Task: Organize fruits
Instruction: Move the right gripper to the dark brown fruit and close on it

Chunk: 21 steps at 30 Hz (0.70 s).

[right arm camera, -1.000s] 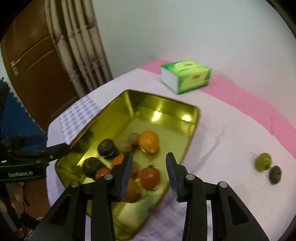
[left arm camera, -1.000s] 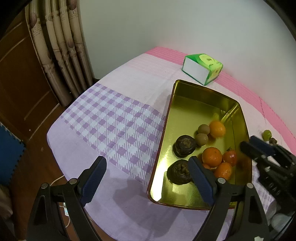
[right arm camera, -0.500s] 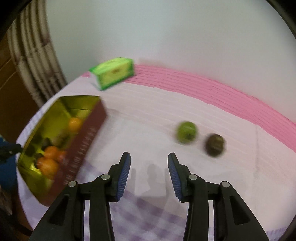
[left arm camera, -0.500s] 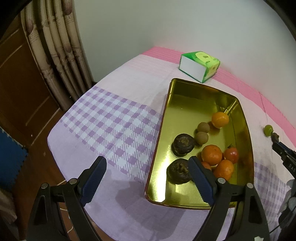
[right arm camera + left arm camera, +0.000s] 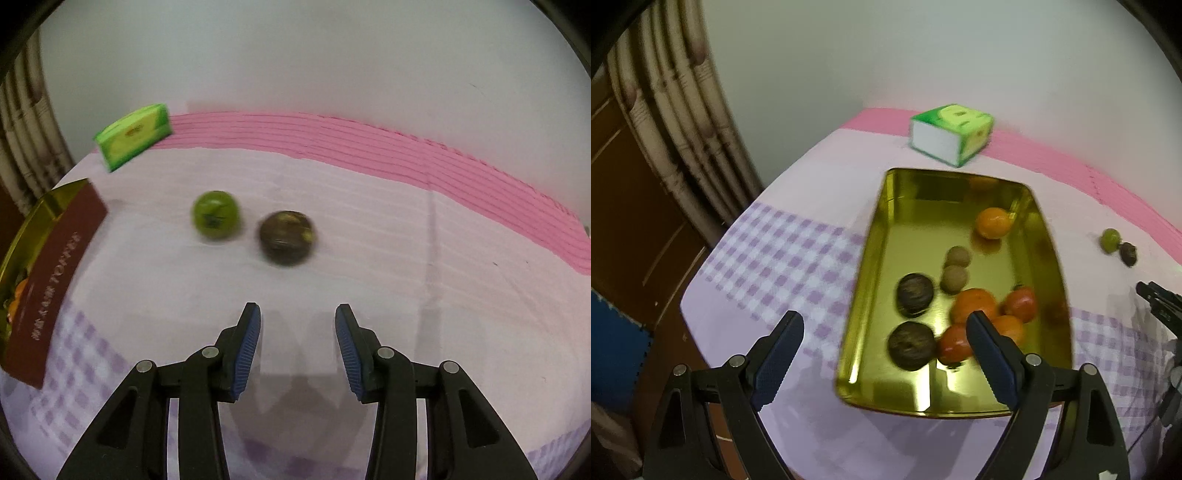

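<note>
A gold tin tray (image 5: 916, 206) on the table holds several oranges, two dark round fruits (image 5: 914, 299), two small brown fruits and red ones. My left gripper (image 5: 882, 354) hovers open over the tray's near end, nothing between its fingers. On the cloth to the right of the tray lie a green fruit (image 5: 215, 215) (image 5: 1110, 240) and a dark brown fruit (image 5: 287, 238) (image 5: 1128, 254), side by side. My right gripper (image 5: 297, 332) is just short of the dark fruit, its jaws opening and empty. It shows at the right edge of the left wrist view (image 5: 1156, 299).
A green and white tissue box (image 5: 951, 133) (image 5: 135, 136) stands behind the tray near the wall. The tray's maroon side wall (image 5: 55, 277) is at the left of the right wrist view. Pink mat (image 5: 369, 147) borders the wall. Curtain (image 5: 683, 110) and a wooden door at left.
My right gripper swung from above the tray over to the two loose fruits, came closer to them and opened a little. The left gripper shifted slightly along the tray.
</note>
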Available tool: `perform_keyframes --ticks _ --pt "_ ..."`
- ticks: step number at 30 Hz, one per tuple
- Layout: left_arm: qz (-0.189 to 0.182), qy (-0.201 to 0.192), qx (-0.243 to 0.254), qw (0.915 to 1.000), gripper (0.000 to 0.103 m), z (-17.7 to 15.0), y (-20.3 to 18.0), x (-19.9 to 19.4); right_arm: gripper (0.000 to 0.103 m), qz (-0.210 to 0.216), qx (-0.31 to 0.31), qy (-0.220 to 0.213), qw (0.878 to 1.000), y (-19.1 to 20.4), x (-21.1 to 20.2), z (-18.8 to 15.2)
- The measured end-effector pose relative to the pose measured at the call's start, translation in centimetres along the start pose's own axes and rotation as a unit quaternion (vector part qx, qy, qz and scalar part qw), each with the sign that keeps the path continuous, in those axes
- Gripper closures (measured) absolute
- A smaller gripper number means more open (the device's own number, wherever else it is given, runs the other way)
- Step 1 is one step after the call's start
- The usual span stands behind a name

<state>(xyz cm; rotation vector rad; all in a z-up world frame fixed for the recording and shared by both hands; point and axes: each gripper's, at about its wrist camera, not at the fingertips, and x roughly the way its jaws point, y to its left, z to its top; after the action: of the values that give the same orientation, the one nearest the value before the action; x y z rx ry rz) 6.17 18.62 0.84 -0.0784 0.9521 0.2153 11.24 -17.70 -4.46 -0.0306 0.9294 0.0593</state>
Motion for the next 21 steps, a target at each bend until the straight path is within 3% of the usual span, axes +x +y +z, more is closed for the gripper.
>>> perform_keyframes --ticks 10,21 --pt "-0.039 -0.006 0.072 0.9966 0.016 1.8 -7.3 -0.6 0.054 -0.002 0.020 -0.003 1.000 -3.3 0.0 -0.4" --pt "-0.080 0.016 0.126 0.9888 0.016 0.5 -13.6 -0.2 0.051 0.040 -0.003 -0.009 0.999 -0.3 1.4 1.5"
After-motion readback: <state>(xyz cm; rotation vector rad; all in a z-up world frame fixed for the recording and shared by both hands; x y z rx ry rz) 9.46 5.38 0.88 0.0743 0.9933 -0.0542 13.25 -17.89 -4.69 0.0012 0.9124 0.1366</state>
